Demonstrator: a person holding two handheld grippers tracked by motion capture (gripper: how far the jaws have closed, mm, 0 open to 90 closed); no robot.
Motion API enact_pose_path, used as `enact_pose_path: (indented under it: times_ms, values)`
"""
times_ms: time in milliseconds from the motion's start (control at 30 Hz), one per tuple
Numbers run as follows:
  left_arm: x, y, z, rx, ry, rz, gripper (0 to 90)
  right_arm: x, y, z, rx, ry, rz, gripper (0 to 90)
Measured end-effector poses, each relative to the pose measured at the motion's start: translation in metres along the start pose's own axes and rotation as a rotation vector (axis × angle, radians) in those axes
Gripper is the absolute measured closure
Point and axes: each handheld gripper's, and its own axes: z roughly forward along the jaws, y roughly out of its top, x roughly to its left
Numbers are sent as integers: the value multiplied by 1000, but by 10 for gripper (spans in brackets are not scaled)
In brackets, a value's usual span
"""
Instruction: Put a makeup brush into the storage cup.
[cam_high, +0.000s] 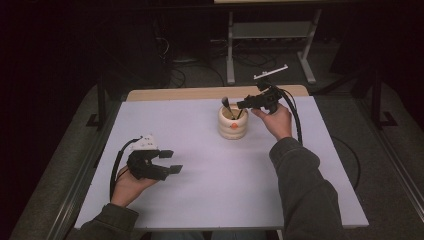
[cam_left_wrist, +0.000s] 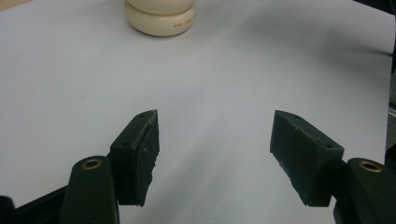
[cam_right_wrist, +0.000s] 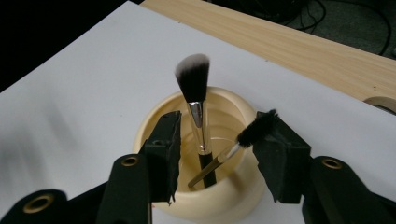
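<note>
R gripper (cam_right_wrist: 217, 156) jaws apart over cream pot (cam_right_wrist: 163, 116), brush (cam_right_wrist: 195, 93) between

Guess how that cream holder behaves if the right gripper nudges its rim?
The cream holder looks squat with a wide ribbed base, so it would probably slide rather than tip. It looks like ceramic: likely heavy, chippable. The tall brush merely leans inside and may shift.

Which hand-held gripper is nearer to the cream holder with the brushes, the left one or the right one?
The right. The right hand-held gripper hangs at the cream holder's rim, jaws open astride the brushes. The left hand-held gripper sits apart, near the table's front left.
</note>
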Motion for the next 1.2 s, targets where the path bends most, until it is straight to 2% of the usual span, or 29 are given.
enact_pose_path:
  times_ms: [200, 400, 733, 867, 1000, 1200]
  values:
    - [0, 0, 1, 7, 8, 3, 322, -5, -10, -12, -28, -18, 12, 450]
    - [0, 0, 0, 7, 11, 2, 317, -6, -21, -19, -36, 0, 31, 437]
    - [1, -1, 0, 9, 23, -7, 306, -2, -34, -30, -65, 5, 13, 393]
    - [1, -1, -1, 20, 30, 5, 301, 1, -40, -32, -71, 4, 9, 374]
    - [1, -1, -2, 2, 35, -1, 298, 3, -45, -35, -77, 3, 4, 357]
    - [1, -1, -2, 7, 38, -2, 293, 4, -52, -38, -89, 10, 1, 339]
